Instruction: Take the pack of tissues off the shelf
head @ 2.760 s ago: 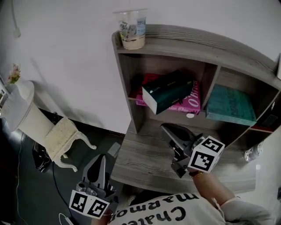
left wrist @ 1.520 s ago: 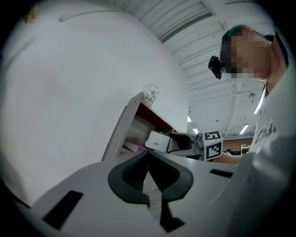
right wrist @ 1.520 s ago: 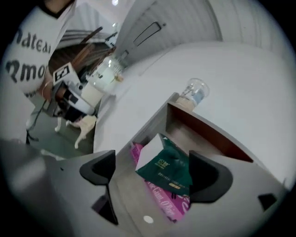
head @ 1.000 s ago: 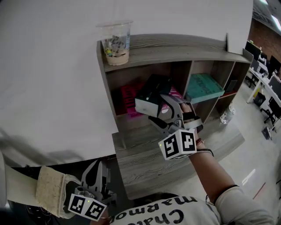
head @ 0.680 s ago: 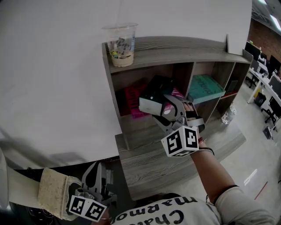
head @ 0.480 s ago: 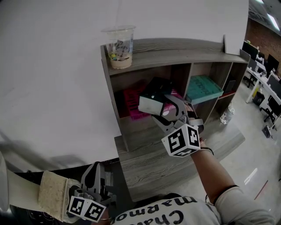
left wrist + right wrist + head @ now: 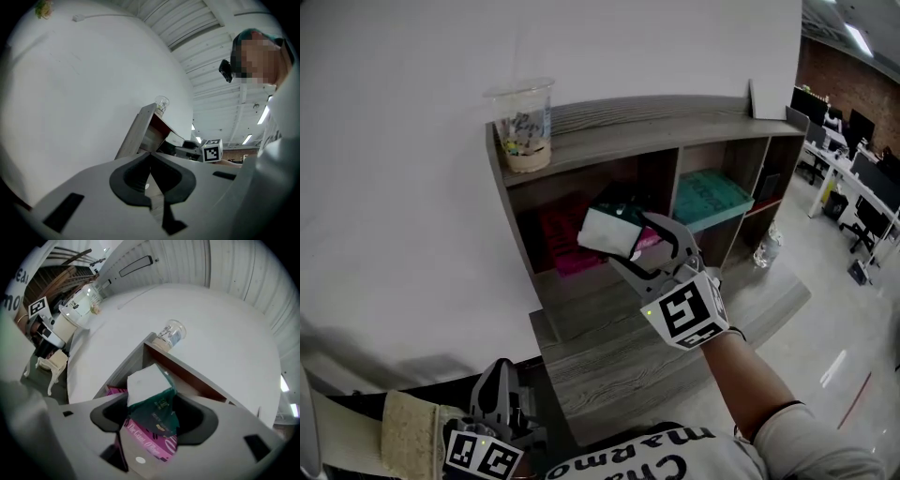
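The pack of tissues, dark green with a white end, sticks out of the left compartment of the grey wooden shelf, tilted, above a pink book. My right gripper reaches in from the front. Its jaws are closing, with the pack between them. In the right gripper view the pack fills the gap of the right gripper and both pads touch its sides. My left gripper hangs low at the left, away from the shelf. In its own view the left gripper is shut and holds nothing.
A clear plastic cup stands on the shelf's top at the left. A teal book lies in the middle compartment. The desk board runs below the shelf. A bottle stands at its right end. White wall lies to the left.
The right gripper has narrowed around the pack, and the pack's white end has come forward and tilted out of the compartment. The left gripper has sunk lower in the head view.
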The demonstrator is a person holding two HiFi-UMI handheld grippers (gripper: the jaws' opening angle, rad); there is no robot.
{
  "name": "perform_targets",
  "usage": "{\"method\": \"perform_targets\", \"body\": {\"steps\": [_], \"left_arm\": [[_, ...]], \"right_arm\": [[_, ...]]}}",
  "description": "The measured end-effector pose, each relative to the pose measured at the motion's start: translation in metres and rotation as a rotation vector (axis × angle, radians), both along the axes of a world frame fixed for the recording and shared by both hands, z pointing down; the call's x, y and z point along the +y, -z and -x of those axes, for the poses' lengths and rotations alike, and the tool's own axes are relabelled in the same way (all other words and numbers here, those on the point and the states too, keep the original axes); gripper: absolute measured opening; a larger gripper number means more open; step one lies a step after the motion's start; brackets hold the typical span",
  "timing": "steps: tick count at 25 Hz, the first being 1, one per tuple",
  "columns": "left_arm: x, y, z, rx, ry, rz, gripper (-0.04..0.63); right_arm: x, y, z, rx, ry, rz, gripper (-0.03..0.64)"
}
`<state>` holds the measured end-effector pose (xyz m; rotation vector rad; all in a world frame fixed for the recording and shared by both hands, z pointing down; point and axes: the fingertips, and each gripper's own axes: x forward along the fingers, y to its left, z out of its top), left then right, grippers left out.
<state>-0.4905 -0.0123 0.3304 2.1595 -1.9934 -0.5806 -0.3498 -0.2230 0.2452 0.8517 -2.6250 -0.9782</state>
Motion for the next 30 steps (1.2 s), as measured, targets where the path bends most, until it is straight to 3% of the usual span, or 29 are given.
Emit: {"method": "perform_targets", "body": {"steps": [13, 21, 30], "left_arm": [[-0.029, 0.014, -0.024, -0.014, -0.097, -0.028, 0.017], [-0.043, 0.019, -0.047, -0.032, -0.173, -0.028, 0.018], [-0.050, 0.015, -0.056, -0.032, -0.201, -0.018, 0.018]], "right_arm": [[0.021, 0.043, -0.059, -0.129, -0.048, -0.029, 0.308], [0.033, 0.048, -0.087, -0.146, -0.090, -0.028, 0.308], [0.040, 0.039, -0.105, -0.185, -0.097, 0.014, 0.307]]}}
